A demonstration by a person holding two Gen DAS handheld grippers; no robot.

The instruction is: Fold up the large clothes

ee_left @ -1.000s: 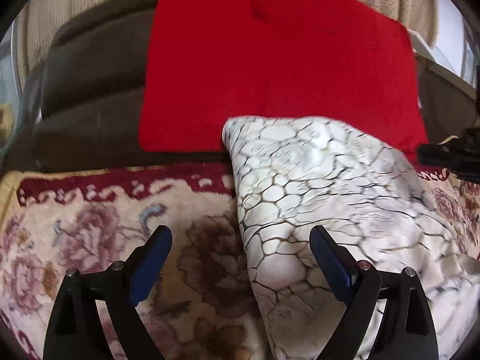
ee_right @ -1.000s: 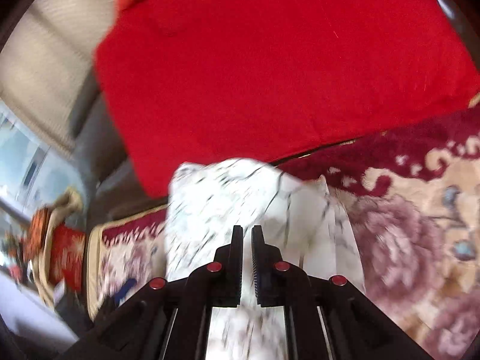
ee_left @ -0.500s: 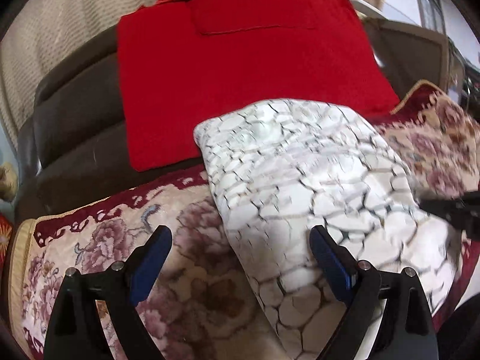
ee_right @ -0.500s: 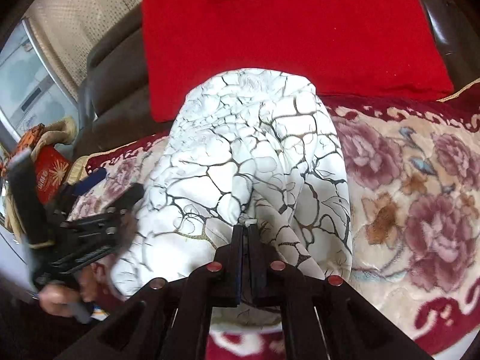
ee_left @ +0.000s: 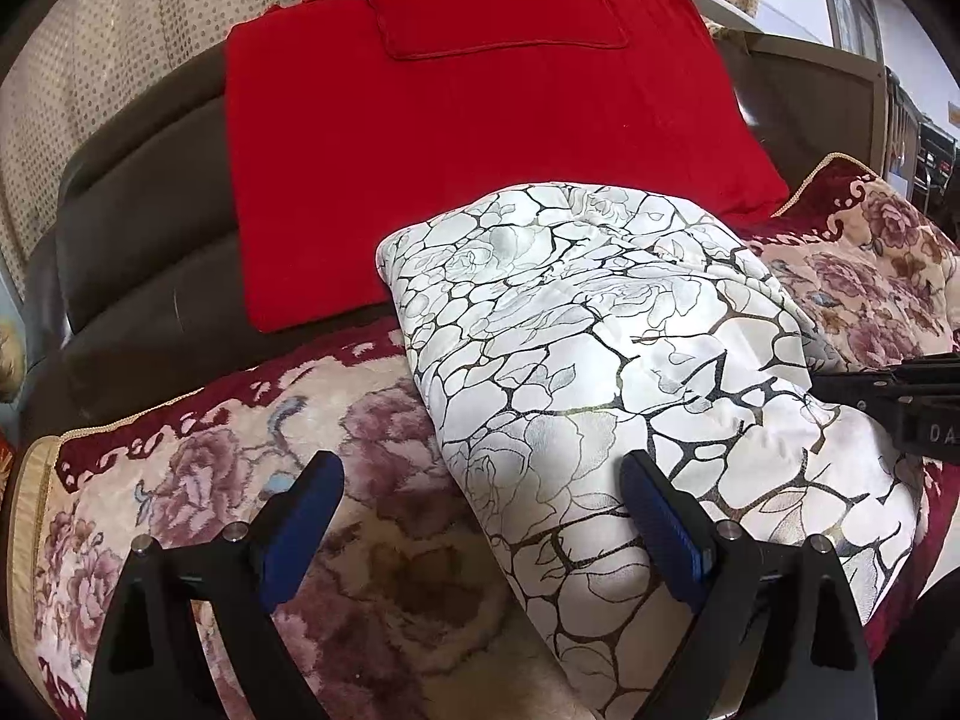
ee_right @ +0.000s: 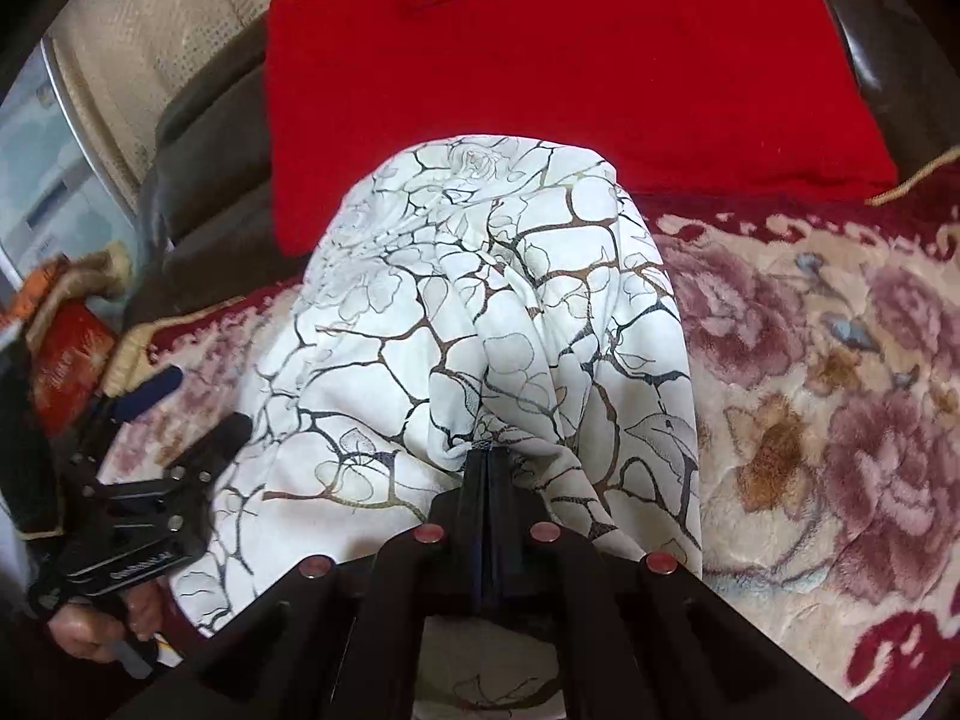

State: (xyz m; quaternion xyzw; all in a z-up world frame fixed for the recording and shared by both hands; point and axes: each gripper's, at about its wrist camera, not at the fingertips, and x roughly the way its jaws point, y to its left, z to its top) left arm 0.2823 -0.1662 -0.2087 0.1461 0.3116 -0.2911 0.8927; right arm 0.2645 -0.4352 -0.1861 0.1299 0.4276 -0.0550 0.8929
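Observation:
A white garment (ee_left: pixel 600 348) with a dark crackle and rose print lies folded into a thick bundle on a floral seat cover (ee_left: pixel 198 498). It also shows in the right wrist view (ee_right: pixel 480 324). My left gripper (ee_left: pixel 480 516) is open and empty, its blue pads astride the bundle's near left edge. My right gripper (ee_right: pixel 487 456) is shut on a bunched fold of the garment at its near edge. The right gripper shows at the right edge of the left wrist view (ee_left: pixel 900 396). The left gripper shows at the left of the right wrist view (ee_right: pixel 156 420).
A red cushion (ee_left: pixel 480 120) leans on the dark brown sofa back (ee_left: pixel 132 252) behind the garment. The floral cover (ee_right: pixel 840 390) spreads to the right. A red box and clutter (ee_right: pixel 60 354) sit beyond the sofa's left end. A beige curtain (ee_left: pixel 90 60) hangs behind.
Both grippers have pulled back toward me, so more of the bundle and sofa shows. The right gripper has stayed shut on the garment fold. The left gripper has stayed open.

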